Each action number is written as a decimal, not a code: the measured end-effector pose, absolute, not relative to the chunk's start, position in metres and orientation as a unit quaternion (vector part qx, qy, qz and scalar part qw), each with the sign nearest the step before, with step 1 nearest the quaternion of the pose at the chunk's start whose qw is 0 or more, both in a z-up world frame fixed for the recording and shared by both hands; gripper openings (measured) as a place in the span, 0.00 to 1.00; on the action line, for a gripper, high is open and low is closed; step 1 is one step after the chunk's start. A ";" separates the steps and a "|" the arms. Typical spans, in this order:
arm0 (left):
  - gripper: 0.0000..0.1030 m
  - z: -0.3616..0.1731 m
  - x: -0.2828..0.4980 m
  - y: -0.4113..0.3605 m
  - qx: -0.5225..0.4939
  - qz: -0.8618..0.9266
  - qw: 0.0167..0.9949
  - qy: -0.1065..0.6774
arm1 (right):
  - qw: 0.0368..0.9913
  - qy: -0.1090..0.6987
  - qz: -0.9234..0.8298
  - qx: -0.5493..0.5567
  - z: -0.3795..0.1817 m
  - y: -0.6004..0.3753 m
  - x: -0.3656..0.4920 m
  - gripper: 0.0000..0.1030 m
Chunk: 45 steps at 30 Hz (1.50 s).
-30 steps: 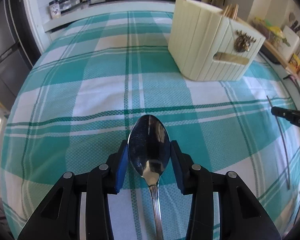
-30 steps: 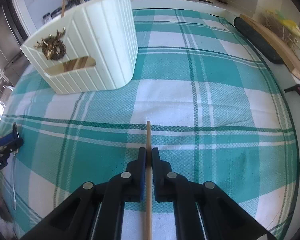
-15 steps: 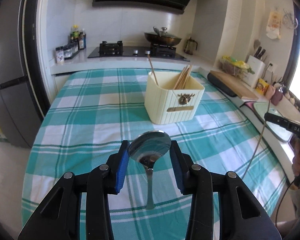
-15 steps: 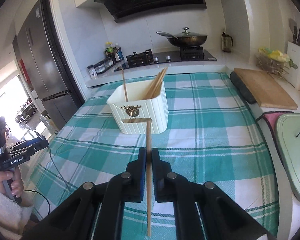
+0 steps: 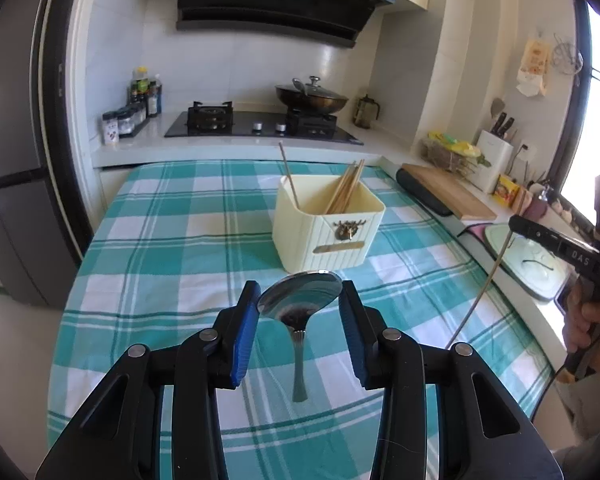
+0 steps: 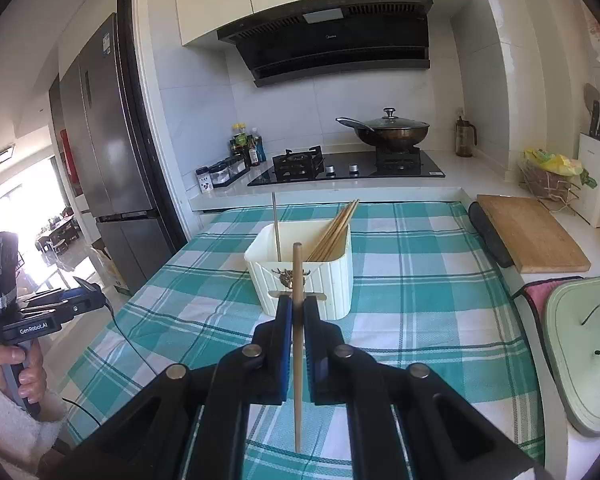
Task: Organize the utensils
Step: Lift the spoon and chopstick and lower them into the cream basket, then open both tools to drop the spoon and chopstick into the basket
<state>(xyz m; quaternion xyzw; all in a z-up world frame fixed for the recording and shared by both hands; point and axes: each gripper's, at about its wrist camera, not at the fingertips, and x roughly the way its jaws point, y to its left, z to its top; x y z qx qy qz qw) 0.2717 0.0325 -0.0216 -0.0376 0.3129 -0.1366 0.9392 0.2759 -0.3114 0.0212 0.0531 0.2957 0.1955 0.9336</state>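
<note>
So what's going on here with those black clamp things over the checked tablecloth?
A person is tidying utensils with a handheld gripper in each hand. The left gripper holds a metal spoon by its bowl, handle hanging down. The right gripper is shut on a single wooden chopstick. Both are raised above the table, facing the cream utensil holder, which already has several chopsticks standing in it.

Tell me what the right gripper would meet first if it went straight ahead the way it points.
Most likely the cream utensil holder, dead ahead of the right gripper, which grips a chopstick. Depth is unclear.
</note>
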 end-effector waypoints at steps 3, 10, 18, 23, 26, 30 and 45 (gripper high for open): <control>0.39 -0.016 0.279 0.034 -0.040 -0.143 0.937 0.315 | 0.936 0.291 0.194 0.042 0.025 -0.311 0.285 0.06; 0.39 0.024 0.310 0.036 -0.054 -0.161 0.940 0.297 | 0.943 0.272 0.192 0.026 0.039 -0.309 0.320 0.06; 0.39 0.097 0.370 0.012 -0.048 -0.158 0.962 0.218 | 0.962 0.194 0.189 0.025 0.090 -0.302 0.375 0.06; 0.39 0.107 0.420 -0.013 -0.049 -0.142 0.971 0.184 | 0.971 0.141 0.193 0.030 0.112 -0.286 0.413 0.06; 0.39 0.091 0.455 -0.026 -0.051 -0.136 0.969 0.201 | 0.971 0.133 0.197 0.025 0.100 -0.273 0.437 0.06; 0.39 0.052 0.498 -0.038 -0.059 -0.134 0.954 0.263 | 0.962 0.181 0.203 0.017 0.059 -0.261 0.472 0.06; 0.77 -0.003 0.504 -0.037 -0.020 -0.094 0.940 0.328 | 0.899 0.392 0.186 0.055 -0.025 -0.261 0.535 0.46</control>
